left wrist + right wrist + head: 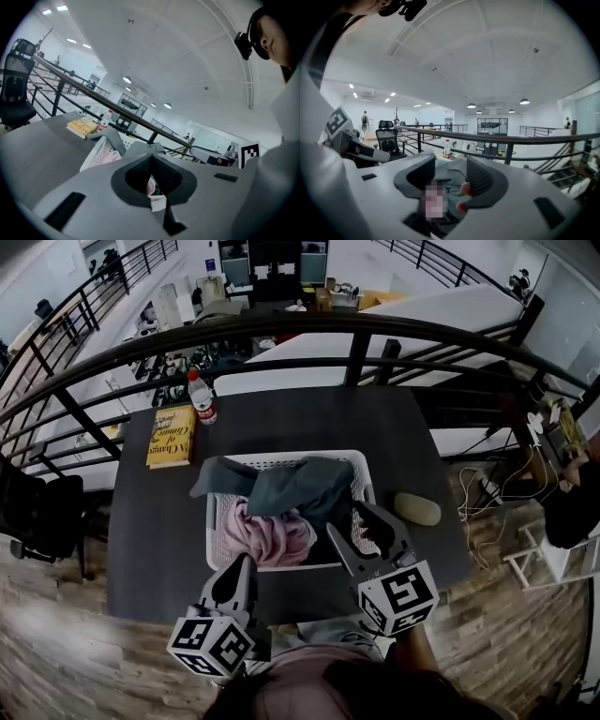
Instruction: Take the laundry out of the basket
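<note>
left fingers (239,582): shut, holding nothing | right fingers (380,526): open, over grey cloth (291,488) in basket (281,457)

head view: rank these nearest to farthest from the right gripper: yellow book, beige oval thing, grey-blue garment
1. Grey-blue garment, in the basket, just ahead of the right gripper.
2. Beige oval thing, on the table to the gripper's right.
3. Yellow book, at the table's far left.

basket (360,463): white, upright, full; teal laundry (295,486) draped over rim; pink laundry (272,532) bunched inside
</note>
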Motion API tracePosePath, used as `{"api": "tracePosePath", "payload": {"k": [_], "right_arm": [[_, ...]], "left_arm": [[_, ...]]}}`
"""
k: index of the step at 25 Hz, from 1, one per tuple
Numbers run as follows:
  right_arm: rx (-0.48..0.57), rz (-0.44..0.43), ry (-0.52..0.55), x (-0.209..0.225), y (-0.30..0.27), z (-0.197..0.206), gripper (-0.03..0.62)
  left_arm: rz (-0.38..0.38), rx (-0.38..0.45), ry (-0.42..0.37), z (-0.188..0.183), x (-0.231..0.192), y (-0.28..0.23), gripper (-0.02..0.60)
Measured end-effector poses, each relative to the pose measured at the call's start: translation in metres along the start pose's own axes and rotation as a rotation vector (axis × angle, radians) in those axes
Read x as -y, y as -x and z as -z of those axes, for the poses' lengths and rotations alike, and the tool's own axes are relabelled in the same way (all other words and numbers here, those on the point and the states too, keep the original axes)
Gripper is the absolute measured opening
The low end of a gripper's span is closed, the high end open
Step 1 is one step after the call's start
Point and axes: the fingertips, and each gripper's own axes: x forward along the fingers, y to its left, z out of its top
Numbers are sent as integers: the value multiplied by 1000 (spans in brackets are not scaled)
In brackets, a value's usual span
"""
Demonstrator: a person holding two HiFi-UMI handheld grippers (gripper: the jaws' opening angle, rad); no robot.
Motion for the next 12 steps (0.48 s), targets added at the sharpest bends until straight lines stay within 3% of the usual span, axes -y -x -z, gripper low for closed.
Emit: {"api": "tracePosePath", "payload": {"k": [12], "right_arm": [[-138, -59, 102, 17, -55, 30, 287]], "left_arm": [[-73, -12, 23, -5, -17, -28, -2]]}}
